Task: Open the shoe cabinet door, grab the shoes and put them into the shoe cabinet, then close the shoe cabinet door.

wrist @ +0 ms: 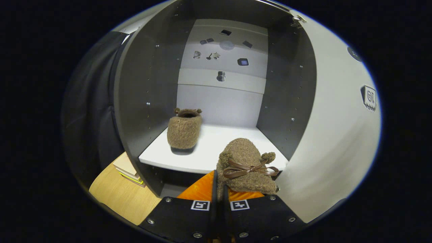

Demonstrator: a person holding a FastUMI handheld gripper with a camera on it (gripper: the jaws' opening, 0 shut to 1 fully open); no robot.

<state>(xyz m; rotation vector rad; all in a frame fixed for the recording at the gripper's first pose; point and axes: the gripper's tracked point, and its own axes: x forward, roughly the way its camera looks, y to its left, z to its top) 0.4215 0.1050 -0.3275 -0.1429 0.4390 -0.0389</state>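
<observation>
Resting on the cabinet shelf (216,152), one slipper (184,131); hand-held gripper (220,192) clamps another (244,167)

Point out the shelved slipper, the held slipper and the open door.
Shelved slipper (184,132): gripper view, fuzzy side.
Held slipper (243,158): gripper view, fuzzy upper above the bow.
Door (332,135): gripper view, inner panel.

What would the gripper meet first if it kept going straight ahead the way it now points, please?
The gripper, shut on the bow slipper, would probably carry it over the white shelf to the cabinet's back wall; depth is unclear.

The gripper (218,189) jaws pinch a brown slipper (245,165) before the open cabinet's shelf (216,148).
</observation>
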